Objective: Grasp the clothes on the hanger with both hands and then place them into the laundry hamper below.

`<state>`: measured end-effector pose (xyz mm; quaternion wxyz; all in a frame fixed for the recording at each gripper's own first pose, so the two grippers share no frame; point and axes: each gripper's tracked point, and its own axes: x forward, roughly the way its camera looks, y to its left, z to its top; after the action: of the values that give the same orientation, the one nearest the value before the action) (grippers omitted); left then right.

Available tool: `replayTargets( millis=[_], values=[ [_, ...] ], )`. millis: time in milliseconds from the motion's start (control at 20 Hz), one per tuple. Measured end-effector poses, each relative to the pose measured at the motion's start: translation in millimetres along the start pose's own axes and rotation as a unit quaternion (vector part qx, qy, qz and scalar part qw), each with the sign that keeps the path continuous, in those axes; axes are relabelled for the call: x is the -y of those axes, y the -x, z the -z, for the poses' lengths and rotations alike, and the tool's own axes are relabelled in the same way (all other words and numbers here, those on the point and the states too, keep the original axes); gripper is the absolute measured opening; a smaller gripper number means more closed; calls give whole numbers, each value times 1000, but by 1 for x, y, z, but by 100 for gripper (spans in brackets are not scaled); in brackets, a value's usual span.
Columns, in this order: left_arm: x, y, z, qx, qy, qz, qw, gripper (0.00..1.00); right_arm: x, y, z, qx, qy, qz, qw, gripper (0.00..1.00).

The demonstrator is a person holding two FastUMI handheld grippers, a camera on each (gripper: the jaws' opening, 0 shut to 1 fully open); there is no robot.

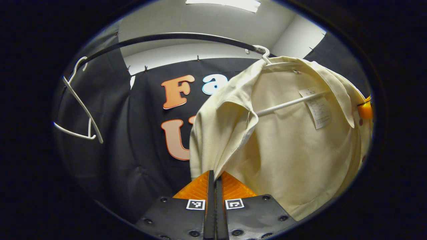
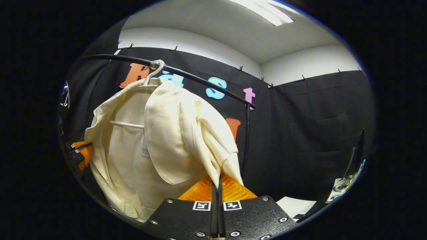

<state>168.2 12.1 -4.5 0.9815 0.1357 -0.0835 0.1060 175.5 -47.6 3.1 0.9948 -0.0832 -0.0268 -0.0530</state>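
Shirt [image 1: 287,146]: cream, hanging open on a white hanger [image 1: 287,104] whose hook sits over the black rail [image 1: 173,37]; it is straight ahead of and above both pairs of tongs, between them.
Spare hanger [image 1: 78,110]: white, bare, on the same rail well off to the left of the left tongs, apart from the shirt.
Left tongs [image 1: 214,176]: fingers drawn narrow with almost no gap, pinching the shirt's left front edge where the cloth runs down into their tips.
Far tongs seen from the left: the right tongs [image 1: 365,110] show at the shirt's far edge, just beside the cloth.
Right tongs, own view [image 2: 218,181]: fingers narrow, closed on the hanging tip of the shirt's other front edge.
Far tongs seen from the right: the left tongs [image 2: 80,151] sit at the shirt's opposite side, touching the cloth.
Step in hand: by my reading, the 2-handed grasp is made and the shirt is not yet off the hanger.
Next move: likely needs both grips kept tight while the shoulders are pulled off the hanger's 2 arms, then the shirt lowered.
Hamper: I cannot place it from these views, so the drop must be found below the tongs.
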Motion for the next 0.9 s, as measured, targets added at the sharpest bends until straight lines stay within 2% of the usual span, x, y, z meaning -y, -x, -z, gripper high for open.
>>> replayTargets(
  millis=[100,150,300,500,600,900],
  values=[
    [-26,7,-13,26,-43,-57,997,8,20,9,-17,21,2,15,1000,0],
    [-28,5,-19,36,-63,-66,995,12,29,11,-28,32,5,22,999,0],
    [-40,-7,-26,32,-80,-68,994,10,54,20,-65,66,31,41,996,0],
    [-67,-26,-49,41,-106,-80,990,7,69,21,-103,96,52,43,993,0],
    [-78,-35,-68,61,-119,-85,987,7,78,18,-120,109,53,44,992,0],
    [-92,-88,-78,49,-117,-74,989,7,106,-20,-164,132,33,42,990,0]
  ],
)
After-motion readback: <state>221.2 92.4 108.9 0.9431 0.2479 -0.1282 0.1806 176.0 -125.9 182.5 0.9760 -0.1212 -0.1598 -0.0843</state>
